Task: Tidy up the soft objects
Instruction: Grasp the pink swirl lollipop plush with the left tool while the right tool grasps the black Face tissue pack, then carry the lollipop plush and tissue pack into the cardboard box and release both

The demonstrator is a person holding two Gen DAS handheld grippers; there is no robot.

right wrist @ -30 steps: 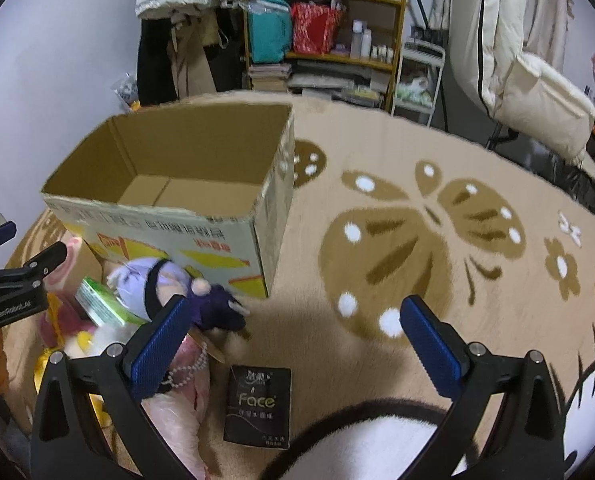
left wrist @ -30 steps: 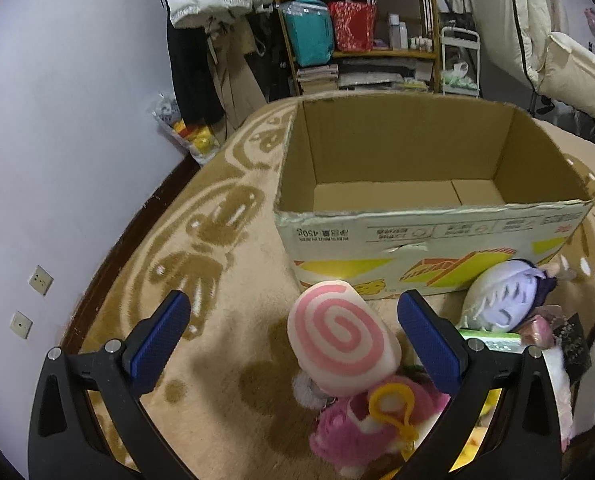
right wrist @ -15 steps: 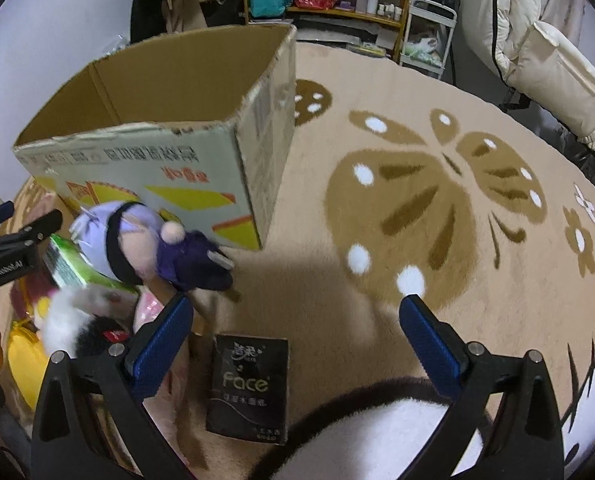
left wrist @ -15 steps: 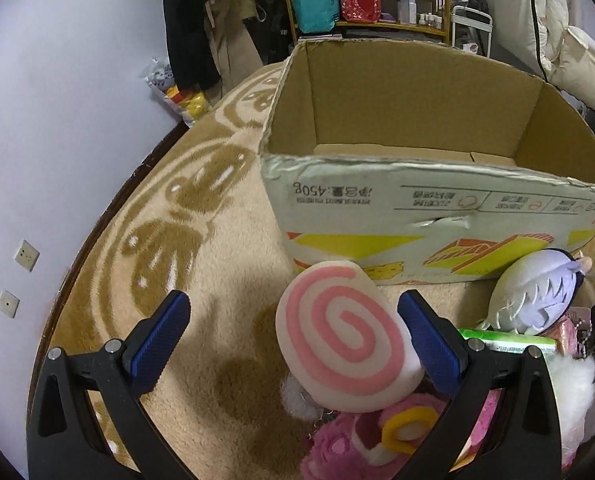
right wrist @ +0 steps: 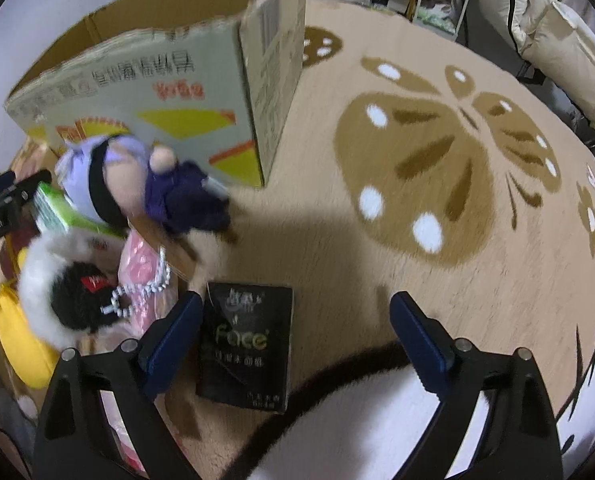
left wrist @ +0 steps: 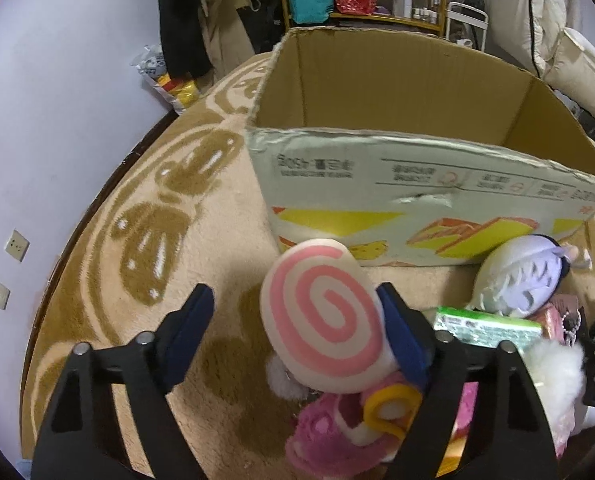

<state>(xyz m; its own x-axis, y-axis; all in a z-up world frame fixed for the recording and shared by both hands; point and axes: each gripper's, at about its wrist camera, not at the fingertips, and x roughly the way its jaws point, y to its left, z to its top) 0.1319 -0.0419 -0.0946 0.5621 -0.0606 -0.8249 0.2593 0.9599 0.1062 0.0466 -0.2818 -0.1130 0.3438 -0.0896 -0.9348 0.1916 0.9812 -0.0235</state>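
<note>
A round pink-and-white swirl plush (left wrist: 325, 320) lies on a pink plush toy (left wrist: 337, 428) on the carpet, in front of an open cardboard box (left wrist: 417, 184). My left gripper (left wrist: 297, 316) straddles the swirl plush with its jaws closing. The right finger (left wrist: 397, 320) is at the plush's edge, while the left finger (left wrist: 193, 320) still stands apart from it. My right gripper (right wrist: 295, 328) hangs open over the carpet, with a black tissue pack (right wrist: 245, 344) between its fingers, close to the left one. A purple doll (right wrist: 117, 184) leans against the box (right wrist: 157, 92).
A green pack (left wrist: 485, 326), a white-and-black fur piece (right wrist: 57, 280), a pink bag with beads (right wrist: 145, 276) and a yellow toy (right wrist: 21, 340) crowd the pile. A white fluffy thing with a dark edge (right wrist: 357, 420) lies below my right gripper. Shelves (left wrist: 377, 0) and a wall stand behind.
The left jaws have narrowed around the swirl plush. Both grippers have sunk closer to the carpet, the right one tipping down over the black tissue pack.
</note>
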